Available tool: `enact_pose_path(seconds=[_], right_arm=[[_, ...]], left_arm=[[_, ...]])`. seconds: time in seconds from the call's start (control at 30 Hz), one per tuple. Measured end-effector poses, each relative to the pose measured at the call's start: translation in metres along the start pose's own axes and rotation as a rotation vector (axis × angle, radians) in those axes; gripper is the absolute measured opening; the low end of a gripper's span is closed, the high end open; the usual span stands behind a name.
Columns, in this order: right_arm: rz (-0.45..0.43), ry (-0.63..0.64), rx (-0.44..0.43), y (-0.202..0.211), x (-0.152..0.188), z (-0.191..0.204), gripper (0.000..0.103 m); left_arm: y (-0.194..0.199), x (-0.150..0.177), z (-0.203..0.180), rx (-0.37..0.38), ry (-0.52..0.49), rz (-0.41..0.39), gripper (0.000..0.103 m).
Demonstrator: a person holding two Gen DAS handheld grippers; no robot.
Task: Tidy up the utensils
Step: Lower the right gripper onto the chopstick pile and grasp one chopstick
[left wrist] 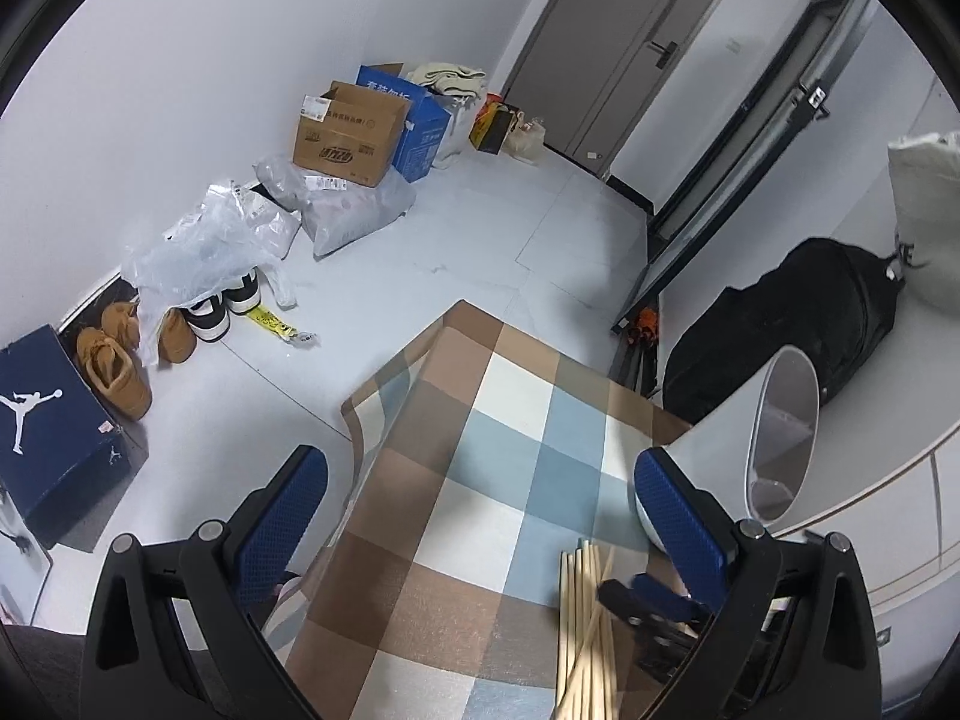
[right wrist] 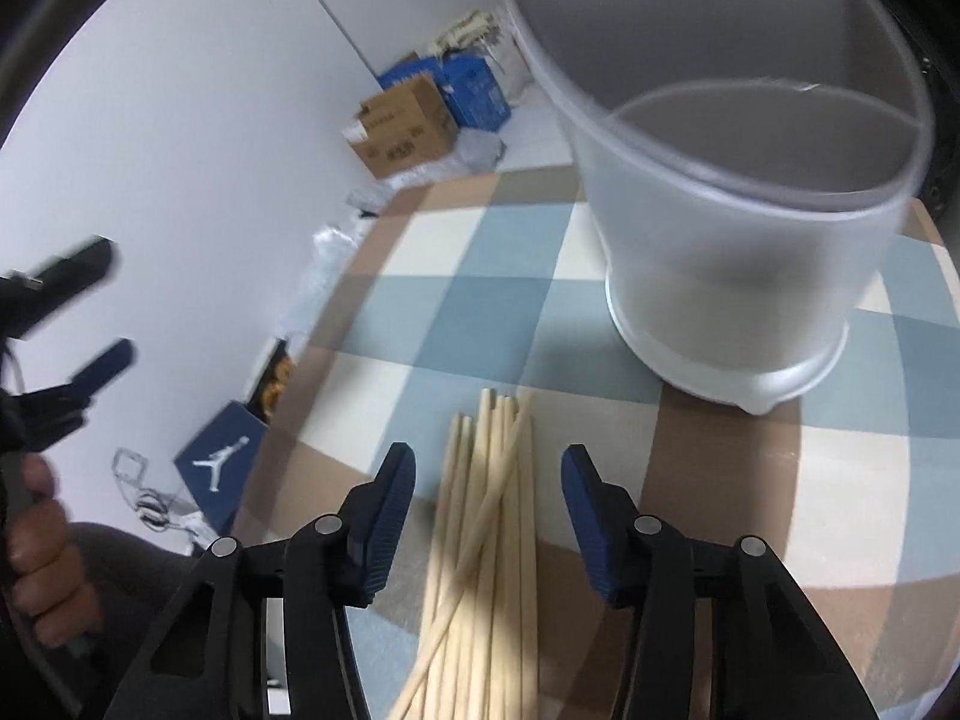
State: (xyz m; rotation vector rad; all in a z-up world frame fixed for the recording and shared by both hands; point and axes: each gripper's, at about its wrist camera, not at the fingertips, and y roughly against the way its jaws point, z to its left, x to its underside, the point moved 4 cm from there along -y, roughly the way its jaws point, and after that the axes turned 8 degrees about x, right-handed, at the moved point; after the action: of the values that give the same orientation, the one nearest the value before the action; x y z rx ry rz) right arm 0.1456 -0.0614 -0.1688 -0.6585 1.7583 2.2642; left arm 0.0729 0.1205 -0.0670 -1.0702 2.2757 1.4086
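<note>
Wooden chopsticks (left wrist: 585, 630) lie in a bundle on the checked bench (left wrist: 480, 480) at about five o'clock in the left wrist view, far to the right of the left hand-held gripper (left wrist: 480, 510), whose jaws stand wide apart around nothing. In the right wrist view the same chopsticks (right wrist: 486, 540) point from six o'clock up to twelve, right between the jaws of the right hand-held gripper (right wrist: 489, 504), which are apart and do not touch them. So the right hand is nearer, and the frosted plastic holder (right wrist: 720, 228) waits at one o'clock.

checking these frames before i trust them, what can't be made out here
- Chopsticks: near ends cut off by the bottom edge in the right wrist view, so no full count.
- Utensil holder: its far rim runs past the top edge in the right wrist view; its floor is hidden by the frosted wall.
- Left gripper: blurred at the left edge in the right wrist view.
- Right gripper: mostly hidden behind the left gripper's finger in the left wrist view.
</note>
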Motion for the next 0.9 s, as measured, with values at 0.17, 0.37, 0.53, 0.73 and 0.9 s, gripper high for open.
enact_pose_path(seconds=[0.17,0.37,0.53,0.73,0.9], right_arm=[[0.034,0.007,0.062,-0.014,-0.006,0.000,0.033],[0.056,0.010,0.102,-0.019,-0.008,0.003,0.010],[0.065,-0.046,0.078,-0.017,-0.009,-0.002,0.005],[0.030,-0.068,0.046,-0.006,-0.012,-0.002,0.005],[-0.037,-0.084,0.012,0.021,-0.015,-0.006,0.005]], left_arm=[[-0.001,-0.003,0.001,-0.003,-0.012,0.001,0.100],[-0.002,-0.005,0.009,0.000,0.004,0.012,0.100],[-0.004,-0.004,0.010,-0.003,0.007,0.020,0.100],[-0.010,0.001,0.005,-0.020,-0.037,0.048,0.100],[-0.024,0.021,-0.001,-0.021,-0.093,0.151,0.100]])
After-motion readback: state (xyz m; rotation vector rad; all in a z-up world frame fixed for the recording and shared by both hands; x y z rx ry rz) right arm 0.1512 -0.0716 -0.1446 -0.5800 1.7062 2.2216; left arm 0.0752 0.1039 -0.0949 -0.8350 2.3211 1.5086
